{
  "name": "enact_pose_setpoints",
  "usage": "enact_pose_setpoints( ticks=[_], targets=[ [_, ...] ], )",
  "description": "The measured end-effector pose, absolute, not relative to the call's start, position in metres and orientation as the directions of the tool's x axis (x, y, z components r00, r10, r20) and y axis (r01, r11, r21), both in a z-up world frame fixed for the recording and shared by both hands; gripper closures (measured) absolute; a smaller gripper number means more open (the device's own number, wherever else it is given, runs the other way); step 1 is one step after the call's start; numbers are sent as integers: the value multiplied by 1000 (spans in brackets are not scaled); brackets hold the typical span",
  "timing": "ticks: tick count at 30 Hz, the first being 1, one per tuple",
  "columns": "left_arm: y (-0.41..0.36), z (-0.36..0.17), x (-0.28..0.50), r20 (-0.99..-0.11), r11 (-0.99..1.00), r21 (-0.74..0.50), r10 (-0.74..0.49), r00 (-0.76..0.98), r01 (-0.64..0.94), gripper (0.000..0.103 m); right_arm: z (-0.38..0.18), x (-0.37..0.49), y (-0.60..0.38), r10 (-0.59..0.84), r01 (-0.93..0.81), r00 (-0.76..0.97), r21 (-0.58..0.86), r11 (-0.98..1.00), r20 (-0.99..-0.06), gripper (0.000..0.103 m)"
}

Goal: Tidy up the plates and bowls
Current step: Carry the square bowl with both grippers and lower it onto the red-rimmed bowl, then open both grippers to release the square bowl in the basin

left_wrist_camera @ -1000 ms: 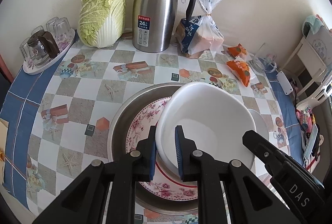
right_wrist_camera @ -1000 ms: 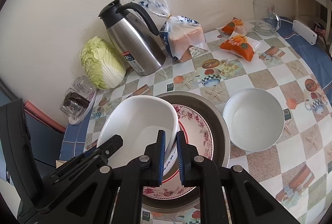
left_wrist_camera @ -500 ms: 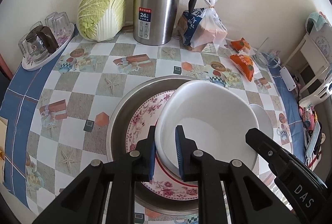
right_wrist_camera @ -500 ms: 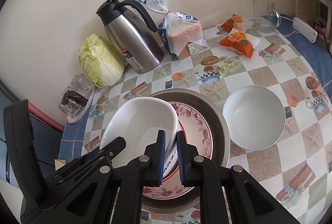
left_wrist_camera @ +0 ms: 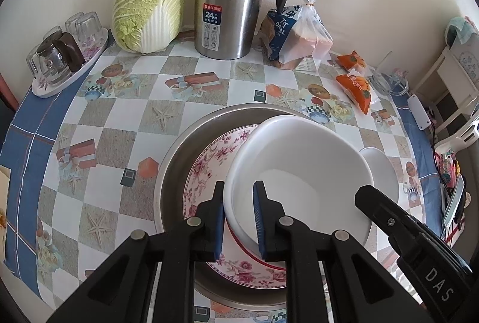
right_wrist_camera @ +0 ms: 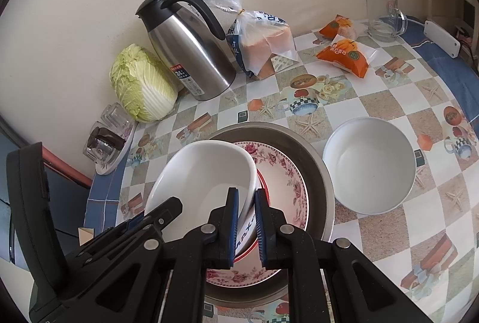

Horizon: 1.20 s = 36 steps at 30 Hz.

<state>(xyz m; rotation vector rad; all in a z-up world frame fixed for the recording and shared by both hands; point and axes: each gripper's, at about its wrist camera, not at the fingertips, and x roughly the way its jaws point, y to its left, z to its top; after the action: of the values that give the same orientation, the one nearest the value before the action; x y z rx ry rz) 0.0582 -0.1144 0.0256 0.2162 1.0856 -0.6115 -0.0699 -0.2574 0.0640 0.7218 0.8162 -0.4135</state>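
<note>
Both grippers, left and right, jaws clamped on white bowl rim, over floral plate. Next: lower level, release.

- The right gripper pinches the rim of a tilted white bowl.
- The bowl sits over a floral plate in a metal basin.
- A second white bowl stands just beside the basin.
</note>
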Motion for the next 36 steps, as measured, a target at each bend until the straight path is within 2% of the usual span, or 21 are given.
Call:
enact_pose_setpoints(
  ticks=[13, 33, 36],
  targets=[
    [-118, 24, 56, -878, 817, -100, -341, 336, 568, 86, 61, -70, -257, -62, 590, 623, 417, 691, -779, 89],
    [-112, 25, 63, -872, 835, -130, -353, 339, 535, 85, 58, -62, -260, -46, 555, 661, 448, 701, -749, 89],
    [-110, 28, 62, -866, 835, -134, -360, 346, 533, 83, 58, -62, -261, -40, 555, 661, 452, 699, -750, 89]
  ],
)
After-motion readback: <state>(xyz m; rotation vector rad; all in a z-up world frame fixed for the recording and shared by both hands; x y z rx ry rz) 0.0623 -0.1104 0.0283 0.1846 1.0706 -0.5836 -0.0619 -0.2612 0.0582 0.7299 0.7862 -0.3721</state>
